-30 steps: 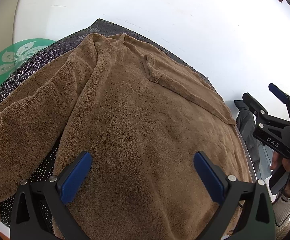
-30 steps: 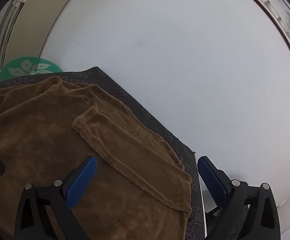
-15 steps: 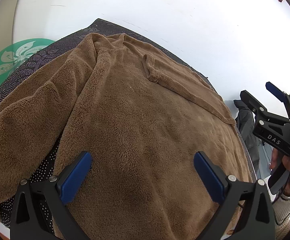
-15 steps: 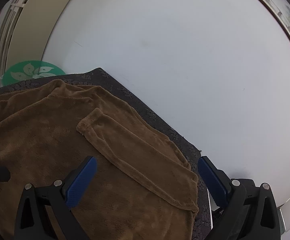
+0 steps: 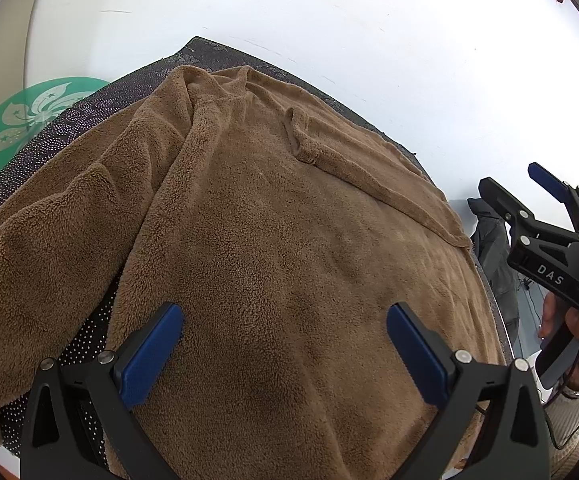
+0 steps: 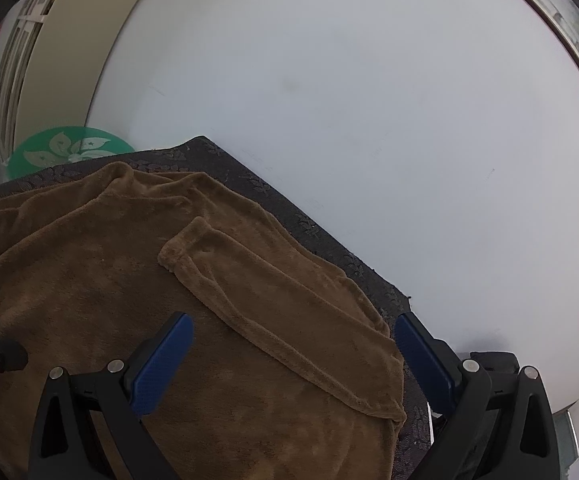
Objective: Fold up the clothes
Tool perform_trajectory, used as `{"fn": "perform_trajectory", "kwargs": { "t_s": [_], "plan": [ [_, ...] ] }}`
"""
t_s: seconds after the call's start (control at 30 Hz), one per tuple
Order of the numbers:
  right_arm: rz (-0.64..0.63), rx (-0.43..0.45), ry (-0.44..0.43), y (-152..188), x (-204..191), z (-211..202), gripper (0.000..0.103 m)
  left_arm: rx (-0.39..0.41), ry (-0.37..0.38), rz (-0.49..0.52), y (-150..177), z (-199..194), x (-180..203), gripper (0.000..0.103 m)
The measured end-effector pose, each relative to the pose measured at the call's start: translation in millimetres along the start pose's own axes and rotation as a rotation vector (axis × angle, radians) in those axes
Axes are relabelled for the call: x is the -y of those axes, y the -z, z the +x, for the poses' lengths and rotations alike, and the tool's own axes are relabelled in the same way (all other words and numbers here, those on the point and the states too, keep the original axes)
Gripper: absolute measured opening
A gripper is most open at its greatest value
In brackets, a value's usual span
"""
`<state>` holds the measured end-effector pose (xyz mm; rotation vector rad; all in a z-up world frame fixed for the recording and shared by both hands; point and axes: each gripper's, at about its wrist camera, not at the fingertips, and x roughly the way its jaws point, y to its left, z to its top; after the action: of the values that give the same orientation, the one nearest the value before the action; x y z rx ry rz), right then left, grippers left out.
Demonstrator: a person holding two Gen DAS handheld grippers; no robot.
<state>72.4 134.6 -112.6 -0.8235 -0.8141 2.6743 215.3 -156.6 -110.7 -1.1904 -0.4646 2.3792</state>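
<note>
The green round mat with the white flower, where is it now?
The green round mat lies on the floor at the far left in both views, behind the far corner of the dark table cover, near the wall.

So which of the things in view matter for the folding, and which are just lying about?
For the job:
- brown fleece sweater
- its folded-in sleeve
- left gripper, open
- right gripper, open

Lying about:
- green round floor emblem
- dark garment beyond the table
- framed picture

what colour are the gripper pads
Blue pads on black frames, clearest in the left wrist view.
</note>
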Motion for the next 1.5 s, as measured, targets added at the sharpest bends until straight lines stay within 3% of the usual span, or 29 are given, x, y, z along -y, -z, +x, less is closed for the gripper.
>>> {"fn": "perform_trajectory", "kwargs": {
  "t_s": [0.37,0.6,0.73,0.9,1.03,1.27,1.4,1.5],
  "plan": [
    [0.009,-0.017,-0.039,-1,-7,5,0.102,0.011,0.004,-0.006,2,-9,-4,0.102],
    [-0.026,-0.02,-0.063,0,-24,7,0.102,0.059,-0.053,0.005,-1,-19,-5,0.102],
    [-0.065,-0.009,-0.077,-3,-38,6,0.102,0.102,-0.16,0.054,-2,-27,-4,0.102],
    [-0.127,0.016,-0.127,-5,-63,2,0.102,0.166,-0.365,0.159,4,-46,-3,0.102],
    [-0.144,0.06,-0.305,-8,-84,-8,0.102,0.199,-0.387,0.135,7,-68,-22,0.102],
    [-0.174,0.189,-0.782,-14,-119,-49,0.102,0.276,-0.354,-0.069,9,-125,-82,0.102],
    [-0.2,0.232,-0.926,-20,-142,-70,0.102,0.313,-0.43,-0.135,17,-150,-111,0.102],
    [-0.207,0.217,-0.981,-27,-161,-74,0.102,0.324,-0.458,-0.175,28,-163,-126,0.102]
  ]
}}
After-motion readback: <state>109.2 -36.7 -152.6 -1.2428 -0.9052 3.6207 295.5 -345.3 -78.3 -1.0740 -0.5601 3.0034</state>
